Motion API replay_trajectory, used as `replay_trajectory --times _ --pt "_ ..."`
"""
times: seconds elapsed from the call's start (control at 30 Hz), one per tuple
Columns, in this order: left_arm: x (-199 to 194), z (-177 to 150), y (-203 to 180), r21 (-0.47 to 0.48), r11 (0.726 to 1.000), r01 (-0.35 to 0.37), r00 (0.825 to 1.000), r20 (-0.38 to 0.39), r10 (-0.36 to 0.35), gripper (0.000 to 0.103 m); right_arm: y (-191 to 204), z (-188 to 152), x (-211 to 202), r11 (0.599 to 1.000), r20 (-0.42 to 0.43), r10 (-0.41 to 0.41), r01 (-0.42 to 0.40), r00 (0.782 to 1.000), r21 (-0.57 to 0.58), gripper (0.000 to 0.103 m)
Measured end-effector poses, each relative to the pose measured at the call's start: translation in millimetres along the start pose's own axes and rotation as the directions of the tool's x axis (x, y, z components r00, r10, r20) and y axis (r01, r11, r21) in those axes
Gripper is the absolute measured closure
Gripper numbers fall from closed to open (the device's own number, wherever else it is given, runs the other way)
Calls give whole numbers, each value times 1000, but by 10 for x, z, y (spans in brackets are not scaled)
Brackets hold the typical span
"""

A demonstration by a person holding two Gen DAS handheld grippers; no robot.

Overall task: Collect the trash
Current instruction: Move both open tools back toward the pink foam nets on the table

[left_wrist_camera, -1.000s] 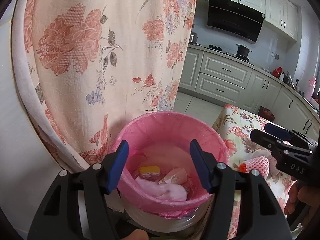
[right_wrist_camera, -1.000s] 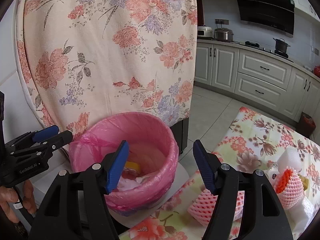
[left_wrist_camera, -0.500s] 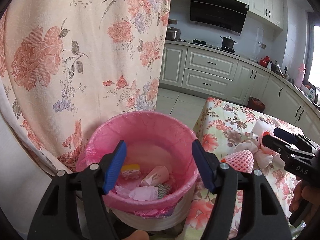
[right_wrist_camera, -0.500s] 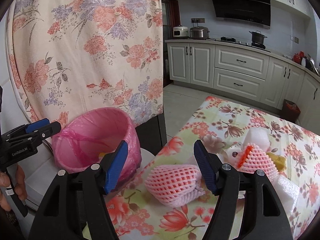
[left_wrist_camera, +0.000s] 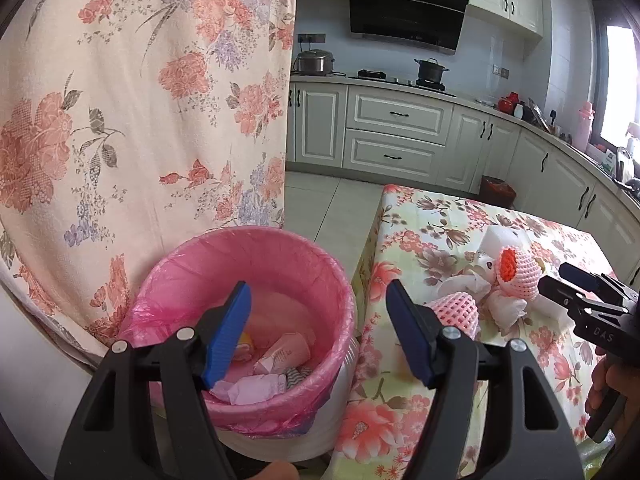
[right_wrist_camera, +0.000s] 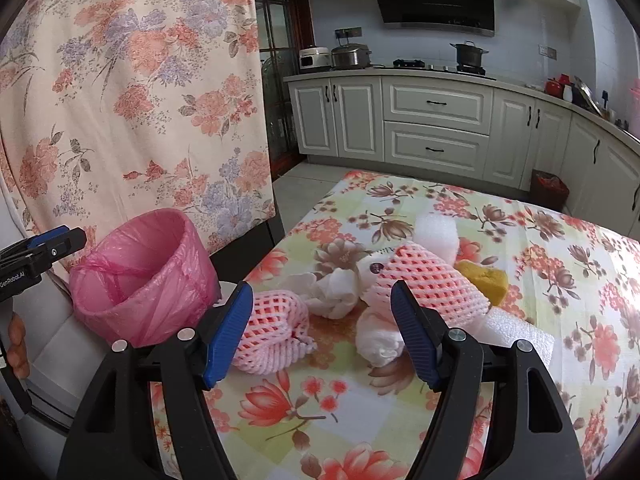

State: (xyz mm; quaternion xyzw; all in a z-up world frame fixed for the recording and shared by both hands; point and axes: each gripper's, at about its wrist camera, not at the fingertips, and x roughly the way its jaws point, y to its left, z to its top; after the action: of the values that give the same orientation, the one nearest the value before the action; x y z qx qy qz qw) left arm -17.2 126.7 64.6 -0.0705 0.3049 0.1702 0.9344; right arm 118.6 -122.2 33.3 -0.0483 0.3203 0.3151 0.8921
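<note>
- Left wrist view: the left gripper (left_wrist_camera: 318,330) with blue pads is opening and holds nothing; it hangs over the round bin with a pink plastic liner (left_wrist_camera: 256,256), which has wrappers inside.
- Right wrist view: the right gripper (right_wrist_camera: 320,330) is opening, empty, above the flowered tablecloth (right_wrist_camera: 540,240). The small pink foam fruit net (right_wrist_camera: 276,332) lies beside its left finger, long axis across the view. The larger pink foam net (right_wrist_camera: 428,280) points its open end up-left.
</note>
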Motion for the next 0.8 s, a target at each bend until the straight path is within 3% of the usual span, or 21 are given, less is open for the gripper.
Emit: replay_trajectory --times 0.8 --pt "477 -111 -930 120 984 130 987 -107 -117 31 -854 -332 -22 990 -39 -86 90 995 107 29"
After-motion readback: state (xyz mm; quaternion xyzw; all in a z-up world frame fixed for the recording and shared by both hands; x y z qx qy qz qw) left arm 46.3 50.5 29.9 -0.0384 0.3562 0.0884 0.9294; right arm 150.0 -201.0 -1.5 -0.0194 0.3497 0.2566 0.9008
